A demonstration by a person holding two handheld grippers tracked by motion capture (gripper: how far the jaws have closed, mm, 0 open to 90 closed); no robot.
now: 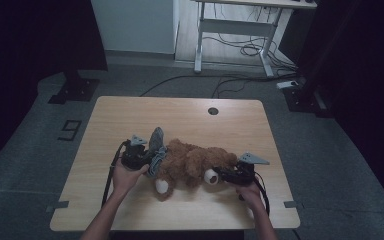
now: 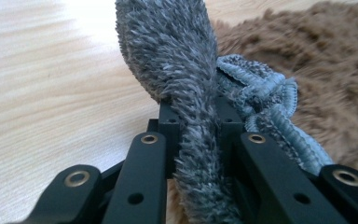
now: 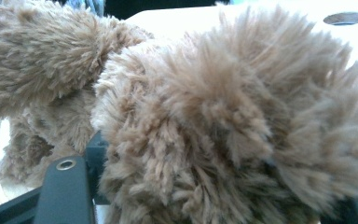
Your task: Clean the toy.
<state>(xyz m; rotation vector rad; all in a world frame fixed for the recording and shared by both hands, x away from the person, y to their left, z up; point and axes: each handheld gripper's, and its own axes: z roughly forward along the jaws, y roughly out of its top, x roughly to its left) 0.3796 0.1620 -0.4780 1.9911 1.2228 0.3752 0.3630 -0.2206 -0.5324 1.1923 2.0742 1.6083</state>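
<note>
Left claw (image 2: 193, 135) clamped on grey cloth (image 2: 168, 51) beside bear (image 1: 192, 162); right claw (image 1: 223, 175) buried in bear's fur, closure unclear.

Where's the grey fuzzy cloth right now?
In the high view the grey cloth lies left of centre on the table, against the brown teddy bear, pinched in the left gripper.
</note>
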